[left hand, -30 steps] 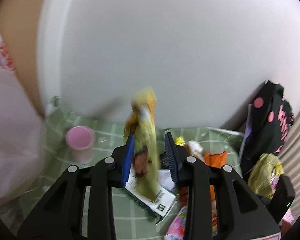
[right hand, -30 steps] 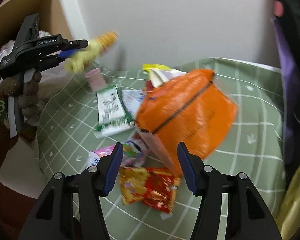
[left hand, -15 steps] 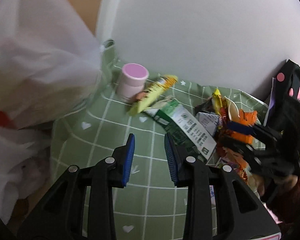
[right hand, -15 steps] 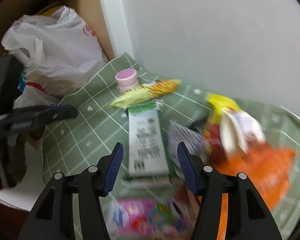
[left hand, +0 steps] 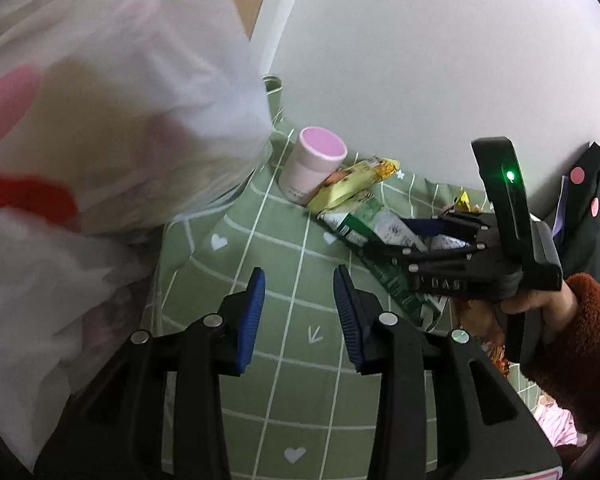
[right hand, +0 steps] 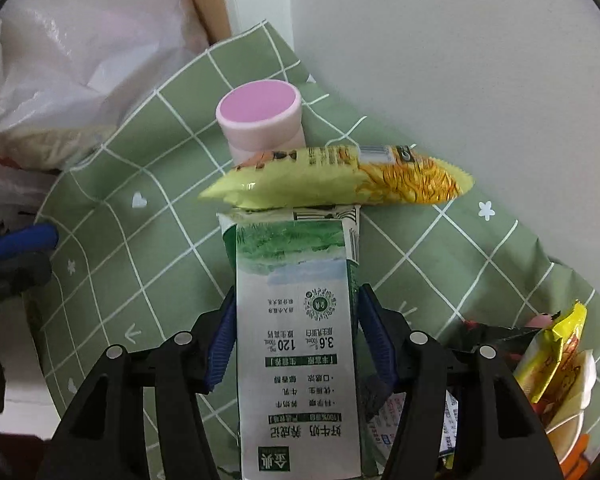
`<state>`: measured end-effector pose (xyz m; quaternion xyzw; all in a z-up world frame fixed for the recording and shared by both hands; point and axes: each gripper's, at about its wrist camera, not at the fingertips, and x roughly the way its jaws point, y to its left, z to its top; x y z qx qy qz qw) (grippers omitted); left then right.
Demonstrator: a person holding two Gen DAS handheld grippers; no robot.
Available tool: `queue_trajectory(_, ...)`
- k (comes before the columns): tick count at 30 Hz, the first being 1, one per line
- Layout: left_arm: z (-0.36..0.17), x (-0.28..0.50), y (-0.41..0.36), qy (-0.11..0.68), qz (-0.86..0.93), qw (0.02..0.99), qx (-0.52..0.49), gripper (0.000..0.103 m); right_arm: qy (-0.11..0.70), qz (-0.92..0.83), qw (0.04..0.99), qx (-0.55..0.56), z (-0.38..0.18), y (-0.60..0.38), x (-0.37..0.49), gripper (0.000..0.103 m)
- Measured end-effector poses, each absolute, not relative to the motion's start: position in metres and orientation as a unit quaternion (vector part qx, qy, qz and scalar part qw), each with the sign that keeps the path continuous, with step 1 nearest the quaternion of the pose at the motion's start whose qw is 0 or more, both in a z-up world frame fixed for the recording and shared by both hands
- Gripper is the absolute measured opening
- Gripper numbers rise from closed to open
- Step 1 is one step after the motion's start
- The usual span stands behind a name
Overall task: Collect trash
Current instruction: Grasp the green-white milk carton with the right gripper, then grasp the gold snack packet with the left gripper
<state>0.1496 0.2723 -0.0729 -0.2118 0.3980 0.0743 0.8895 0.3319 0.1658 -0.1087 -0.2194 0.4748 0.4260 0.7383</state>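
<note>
- Right gripper [right hand: 296, 344] has its blue pads set on either side of the green-and-white milk carton [right hand: 296, 340], both pads up against the carton's long edges; whether they squeeze it or only frame it I cannot tell from either view.
- Left gripper [left hand: 299, 312] stands with its jaws apart and nothing between the blue pads [left hand: 252, 320], hanging over bare green checked tablecloth [left hand: 276, 248] on the near side of the carton.
- Milk carton lies flat on the tablecloth, its printed face up and its folded top end pointing toward the wall; its near end runs under the right gripper's body and out of the frame.
- Yellow snack wrapper [right hand: 340, 180] lies across the carton's far end, touching it, and leans against the pink-lidded cup [right hand: 260, 120], which stands upright just beyond the carton.
- White plastic bag [left hand: 100, 120] bulges at the table edge on the cup's far side from the wall corner; it fills much of the left wrist view, blurred, with red printing that cannot be read.
- More wrappers [right hand: 552, 360], yellow and red, sit just beside the carton on the side away from the bag, partly cut off by the frame edge and the gripper arm.
- From the left wrist view, the right gripper's black body [left hand: 500, 252] and the person's hand [left hand: 528, 304] cover most of the carton.
</note>
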Motion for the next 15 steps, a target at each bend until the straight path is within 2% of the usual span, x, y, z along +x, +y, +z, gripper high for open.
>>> queue_trajectory(2, -0.071, 0.158, 0.272, 0.391, 0.065, 0.894, -0.209, 0.038, 0.466, 0.425, 0.749, -0.203, -0.098, 0.157, 0.332, 0.053)
queue_trajectory(10, -0.073, 0.214, 0.254, 0.389, 0.020, 0.902, -0.188, 0.040, 0.417, 0.387, 0.817, -0.097, -0.034, 0.046, 0.318, 0.052)
queue_trajectory(15, -0.076, 0.278, 0.226, 0.410, -0.041, 0.902, -0.126, 0.042, 0.401, 0.335, 0.853, -0.006, -0.014, -0.024, 0.320, 0.051)
